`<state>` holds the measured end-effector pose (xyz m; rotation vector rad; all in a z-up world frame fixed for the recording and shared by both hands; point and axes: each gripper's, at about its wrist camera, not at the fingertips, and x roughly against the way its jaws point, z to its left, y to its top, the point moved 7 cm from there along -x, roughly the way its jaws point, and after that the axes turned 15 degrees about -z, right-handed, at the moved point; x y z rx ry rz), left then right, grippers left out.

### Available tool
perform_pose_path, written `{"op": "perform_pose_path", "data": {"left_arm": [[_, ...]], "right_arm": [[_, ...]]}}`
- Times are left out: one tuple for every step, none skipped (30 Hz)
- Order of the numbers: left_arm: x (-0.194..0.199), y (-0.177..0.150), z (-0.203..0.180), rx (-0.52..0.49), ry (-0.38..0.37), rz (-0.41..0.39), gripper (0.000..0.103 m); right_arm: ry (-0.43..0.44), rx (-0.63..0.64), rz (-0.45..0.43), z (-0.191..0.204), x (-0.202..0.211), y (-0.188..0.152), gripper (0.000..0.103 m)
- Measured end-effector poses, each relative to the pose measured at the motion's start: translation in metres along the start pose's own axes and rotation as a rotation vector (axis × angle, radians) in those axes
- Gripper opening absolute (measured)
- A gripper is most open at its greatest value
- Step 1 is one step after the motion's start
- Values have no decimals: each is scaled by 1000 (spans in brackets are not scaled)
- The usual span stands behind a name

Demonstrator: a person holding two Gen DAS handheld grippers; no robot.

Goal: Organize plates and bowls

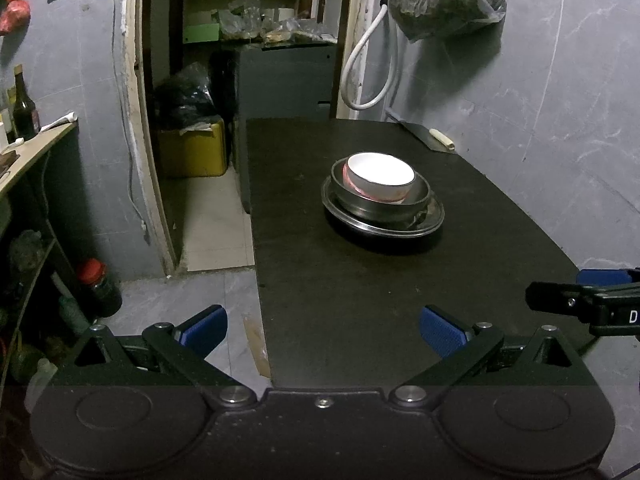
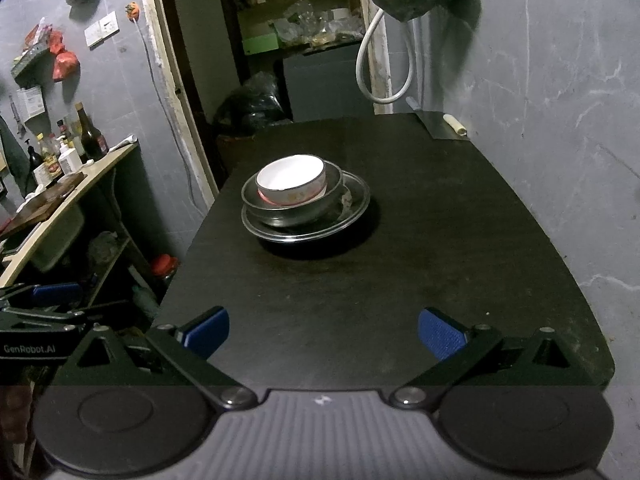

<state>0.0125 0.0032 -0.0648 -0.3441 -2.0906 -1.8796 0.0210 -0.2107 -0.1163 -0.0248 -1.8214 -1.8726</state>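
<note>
Both claws, left claw and right claw, hang spread and empty at the worktop's near edge, so stacking looks finished: white bowl nested in metal bowl on plate mid-worktop, any next move needing a forward reach.

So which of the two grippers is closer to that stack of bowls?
Neither clearly. The left gripper and the right gripper both hang open at the table's near end, well short of the stack of bowls.
</note>
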Motion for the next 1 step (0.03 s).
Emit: {"op": "perform_pose_path", "data": {"left_arm": [[-2, 0, 0, 0, -1, 5, 102]], "right_arm": [[-1, -1, 3, 0, -1, 0, 103]]}}
